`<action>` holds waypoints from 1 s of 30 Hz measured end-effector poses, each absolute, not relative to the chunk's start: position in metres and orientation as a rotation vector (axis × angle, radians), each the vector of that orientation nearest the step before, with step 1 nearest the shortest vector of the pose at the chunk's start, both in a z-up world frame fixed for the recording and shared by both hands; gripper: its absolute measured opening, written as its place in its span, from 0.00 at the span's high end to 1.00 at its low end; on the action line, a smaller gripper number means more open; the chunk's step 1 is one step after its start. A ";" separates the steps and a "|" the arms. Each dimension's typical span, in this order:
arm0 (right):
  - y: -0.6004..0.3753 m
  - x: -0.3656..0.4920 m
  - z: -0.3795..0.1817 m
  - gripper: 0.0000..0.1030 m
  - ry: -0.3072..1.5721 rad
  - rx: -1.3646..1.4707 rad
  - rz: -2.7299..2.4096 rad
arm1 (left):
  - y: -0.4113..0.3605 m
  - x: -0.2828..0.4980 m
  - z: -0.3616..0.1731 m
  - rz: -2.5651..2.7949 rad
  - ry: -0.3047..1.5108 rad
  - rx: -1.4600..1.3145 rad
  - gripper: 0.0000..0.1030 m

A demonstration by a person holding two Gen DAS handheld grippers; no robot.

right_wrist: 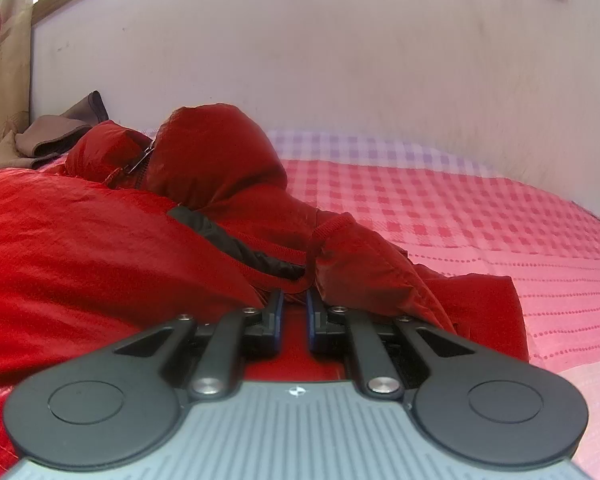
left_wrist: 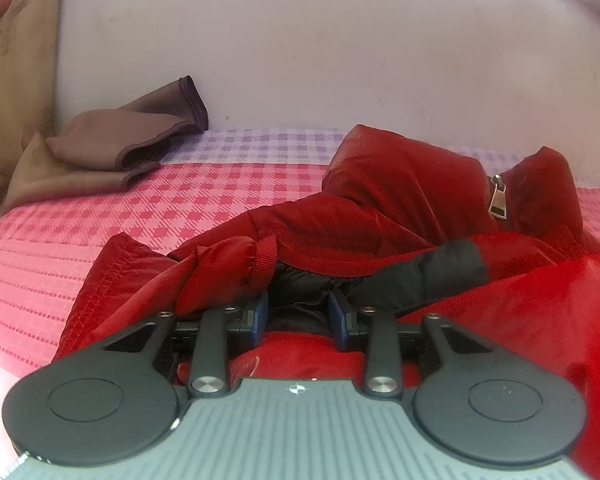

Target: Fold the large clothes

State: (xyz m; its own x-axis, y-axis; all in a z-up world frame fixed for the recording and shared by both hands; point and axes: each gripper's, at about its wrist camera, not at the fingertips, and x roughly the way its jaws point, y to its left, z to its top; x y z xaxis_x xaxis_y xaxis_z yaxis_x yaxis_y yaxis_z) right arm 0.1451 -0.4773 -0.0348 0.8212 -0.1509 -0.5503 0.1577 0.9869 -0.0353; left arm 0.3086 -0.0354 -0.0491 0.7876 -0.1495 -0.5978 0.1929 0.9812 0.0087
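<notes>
on the pink checked bedspread (left_wrist: 204,200) against the pale wall, our red jacket (left_wrist: 380,200) lay bunched, hood and zip pull (left_wrist: 498,198) toward the wall and a brown cloth (left_wrist: 132,140) heaped well apart in the corner. our left gripper (left_wrist: 298,312) stood part open, its blue pads (left_wrist: 260,316) either side of a thick roll of hem and black lining; whether they truly pinched it we could not tell, since the fabric hid the tips. our right gripper (right_wrist: 293,312) was almost closed, a narrow gap between its fingers (right_wrist: 274,320), and seemed to nip a thin edge of the hem beside a sleeve cuff (right_wrist: 340,232). we judged the risks plain: slick puffy shell could slide out of the looser left hold on a lift, leaving one side sagging and the fold crooked; the loose sleeves might trail or tuck under; and the zip pull could snag the bedspread.
</notes>
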 end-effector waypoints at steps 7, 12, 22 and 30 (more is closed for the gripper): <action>-0.477 0.143 -0.034 0.91 0.581 0.014 -0.164 | -0.036 0.305 -0.047 -0.174 0.630 0.087 0.63; -0.476 0.143 -0.034 0.91 0.576 0.002 -0.171 | -0.036 0.305 -0.047 -0.171 0.624 0.091 0.63; -0.473 0.142 -0.034 0.91 0.572 -0.017 -0.183 | -0.035 0.304 -0.047 -0.177 0.621 0.078 0.63; -0.469 0.142 -0.034 0.91 0.570 -0.049 -0.199 | -0.023 0.301 -0.030 -0.265 0.639 0.085 0.56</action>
